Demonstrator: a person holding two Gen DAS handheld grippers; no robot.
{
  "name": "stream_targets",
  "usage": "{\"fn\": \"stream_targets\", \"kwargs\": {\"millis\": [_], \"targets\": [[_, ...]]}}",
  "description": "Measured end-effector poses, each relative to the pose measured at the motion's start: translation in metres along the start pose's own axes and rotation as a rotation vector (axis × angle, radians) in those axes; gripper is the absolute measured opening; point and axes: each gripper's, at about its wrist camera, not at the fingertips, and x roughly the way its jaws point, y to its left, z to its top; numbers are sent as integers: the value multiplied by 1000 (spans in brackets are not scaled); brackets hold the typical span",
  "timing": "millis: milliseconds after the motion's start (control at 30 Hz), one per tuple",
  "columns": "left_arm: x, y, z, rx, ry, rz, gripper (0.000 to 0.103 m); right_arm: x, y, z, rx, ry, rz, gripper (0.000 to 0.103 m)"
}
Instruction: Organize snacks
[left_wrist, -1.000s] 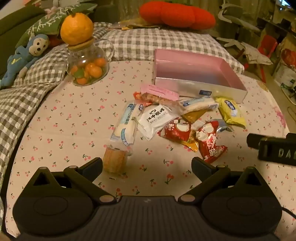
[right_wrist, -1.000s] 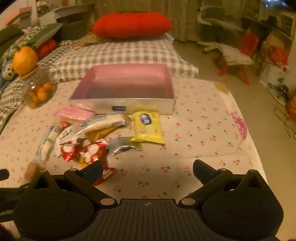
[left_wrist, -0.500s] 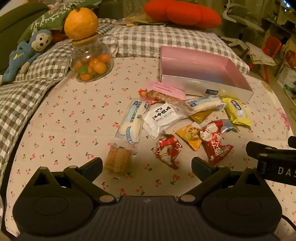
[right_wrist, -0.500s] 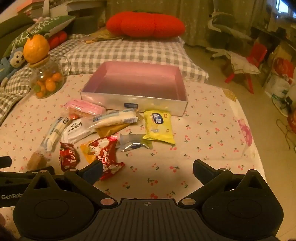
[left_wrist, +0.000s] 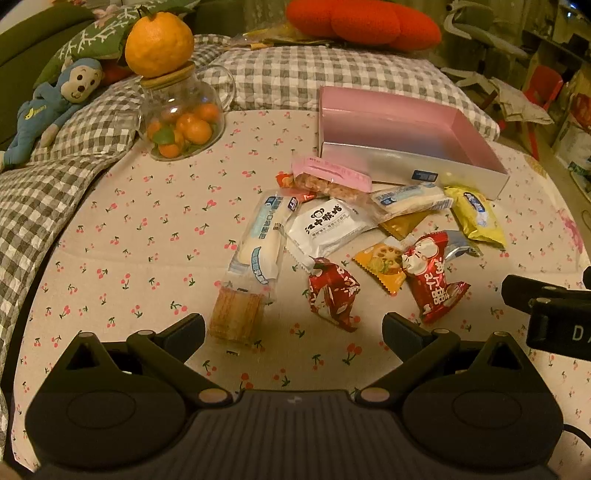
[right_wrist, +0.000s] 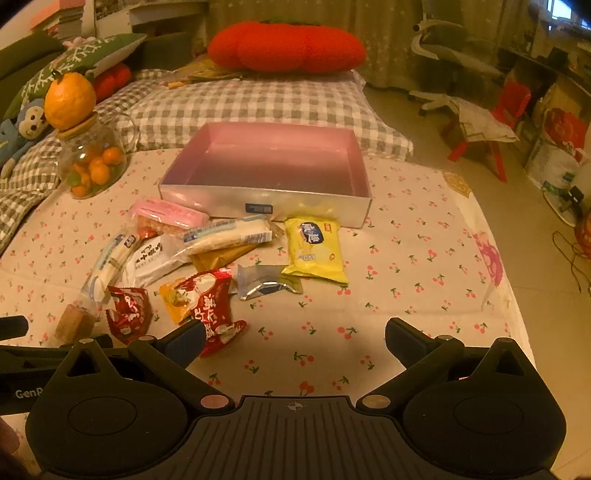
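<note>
Several wrapped snacks lie in a loose pile on the cherry-print cloth, in front of an empty pink box (left_wrist: 476, 127) (right_wrist: 360, 173) with silver walls. Nearest my left gripper (left_wrist: 293, 326) are a brown biscuit pack (left_wrist: 236, 314) and a small red packet (left_wrist: 332, 290). A larger red packet (left_wrist: 430, 277) (right_wrist: 212, 302) lies just ahead of my right gripper (right_wrist: 295, 334), with a silver packet (right_wrist: 264, 282) and a yellow packet (right_wrist: 314, 247) beyond. Both grippers are open and hold nothing, hovering at the near edge of the pile.
A glass jar of small oranges (left_wrist: 179, 125) (right_wrist: 90, 166) topped by a big orange stands at the back left, by a checked blanket and a monkey toy (left_wrist: 55, 99). Checked pillow (right_wrist: 258, 103) and red cushion (right_wrist: 286, 46) lie behind the box. The table's right edge (right_wrist: 498, 280) drops to the floor.
The small red packet now lies apart from the pile, nearer my left gripper, and an orange packet beneath shows. Both cameras have risen and pulled back a little.
</note>
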Motion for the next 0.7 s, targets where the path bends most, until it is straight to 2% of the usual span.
{"fn": "stream_targets", "kwargs": {"millis": [700], "targets": [[2, 0, -1, 0, 5, -4, 102, -2, 3, -1, -3, -3, 5, 103]]}}
